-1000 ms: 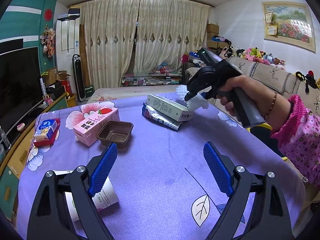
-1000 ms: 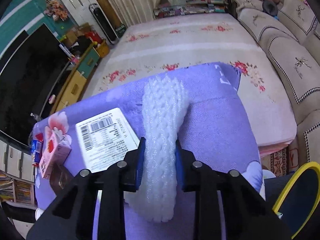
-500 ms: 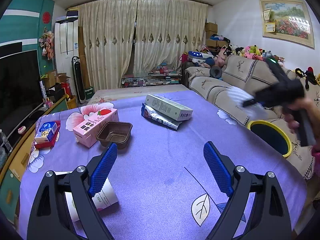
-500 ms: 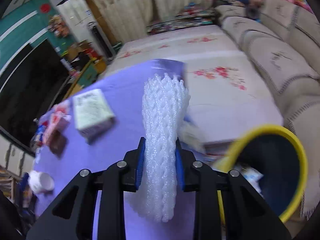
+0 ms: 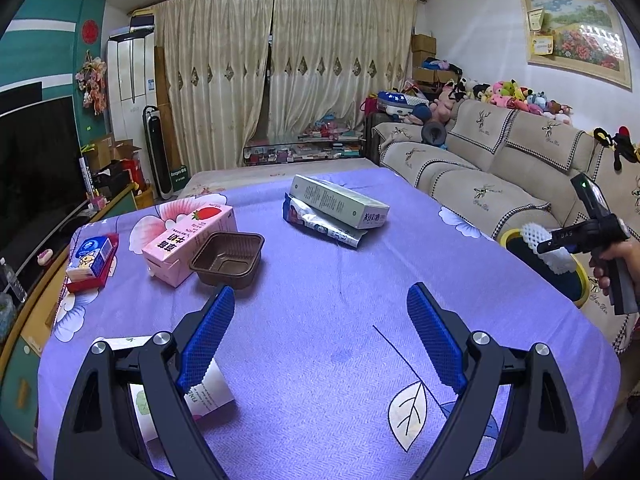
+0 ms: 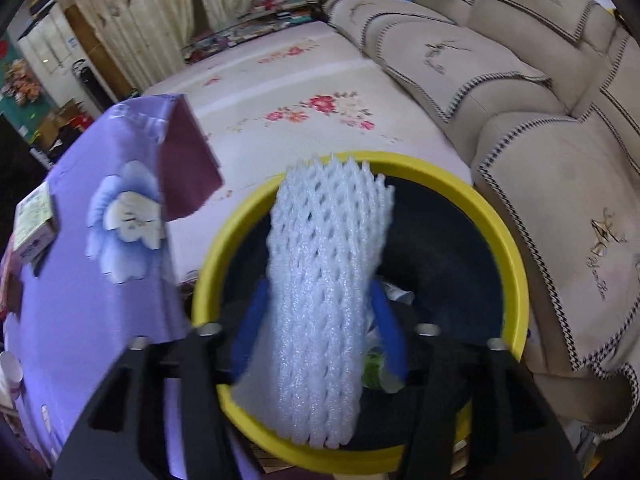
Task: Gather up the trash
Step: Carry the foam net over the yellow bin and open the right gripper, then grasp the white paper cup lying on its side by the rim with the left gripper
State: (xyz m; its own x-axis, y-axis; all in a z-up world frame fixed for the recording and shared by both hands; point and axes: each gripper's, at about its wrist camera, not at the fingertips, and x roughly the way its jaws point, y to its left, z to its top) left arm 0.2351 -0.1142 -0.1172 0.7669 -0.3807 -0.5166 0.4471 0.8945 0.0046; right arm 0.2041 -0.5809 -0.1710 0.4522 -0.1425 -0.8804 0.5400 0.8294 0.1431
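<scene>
The right gripper (image 6: 320, 328), which was lifting the white foam fruit net (image 6: 326, 304) from the far right edge of the table a second ago, is now hanging directly above the yellow-rimmed trash bin (image 6: 502, 248) that is standing on the floor between the table's right edge and the sofa (image 6: 520, 80). Its blue fingers (image 6: 250, 326) are looking wider apart than a moment ago, with a small gap showing on each side of the net, so I judge that the release is beginning; whether the net is already free, I cannot tell. Some other trash is already lying inside the bin.

In the left wrist view, the net (image 5: 546, 250) is showing over the bin's mouth (image 5: 510, 236). The left gripper (image 5: 320, 354) is hovering over the near part of the purple tablecloth (image 5: 320, 280) with its fingers spread wide and holding nothing, as before.

For the task, this means that one piece is nearly delivered. Waiting on the table are the brown plastic tray (image 5: 228, 258), the pink strawberry milk carton (image 5: 188, 236), the long white box (image 5: 340, 200) resting on a foil packet (image 5: 320, 228) near the far edge, and a small blue-and-red carton (image 5: 90, 260) at the left edge.
</scene>
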